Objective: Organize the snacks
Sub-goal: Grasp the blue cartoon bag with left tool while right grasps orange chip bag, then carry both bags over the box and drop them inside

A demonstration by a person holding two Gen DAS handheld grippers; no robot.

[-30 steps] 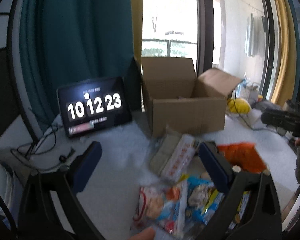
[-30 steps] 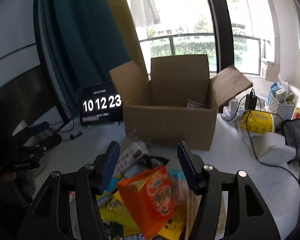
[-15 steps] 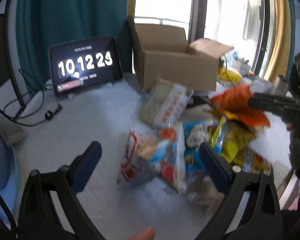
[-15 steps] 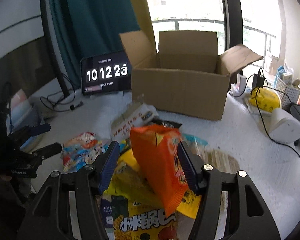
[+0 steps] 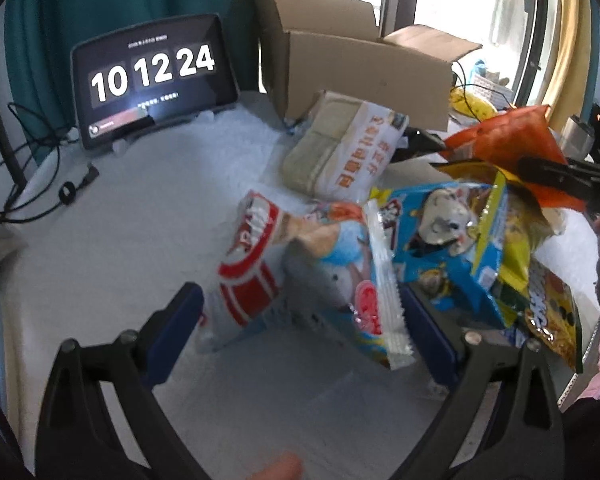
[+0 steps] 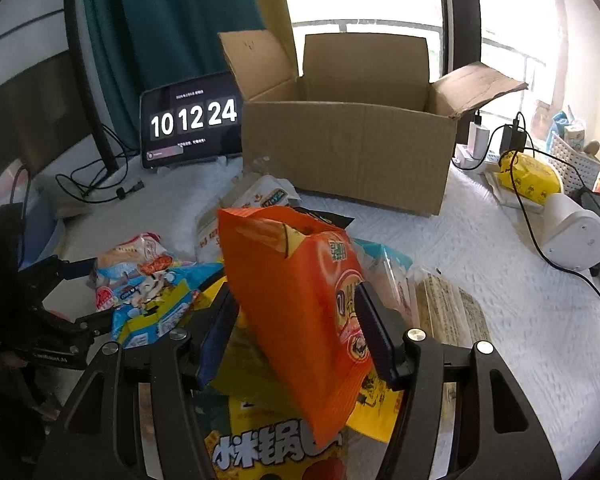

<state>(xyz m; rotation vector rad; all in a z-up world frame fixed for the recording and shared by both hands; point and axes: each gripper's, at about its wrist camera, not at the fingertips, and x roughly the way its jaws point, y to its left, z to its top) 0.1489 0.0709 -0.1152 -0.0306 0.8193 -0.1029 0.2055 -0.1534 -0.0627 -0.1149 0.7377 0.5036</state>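
My right gripper (image 6: 296,332) is shut on an orange snack bag (image 6: 296,292) and holds it upright above the snack pile; the bag also shows in the left wrist view (image 5: 508,148). My left gripper (image 5: 300,312) is open, its fingers on either side of a red, white and blue snack bag (image 5: 300,272) lying on the table. A blue and yellow bag (image 5: 448,244) and a beige packet (image 5: 344,144) lie beside it. An open cardboard box (image 6: 348,140) stands behind the pile.
A tablet showing a clock (image 6: 192,120) stands left of the box, with cables (image 6: 96,180) beside it. At the right are a white device (image 6: 576,236), a yellow bag (image 6: 528,176), chargers and a white basket (image 6: 572,156).
My right gripper has lifted the orange bag off the pile. My left gripper has come down and forward until its open fingers straddle the red, white and blue bag.
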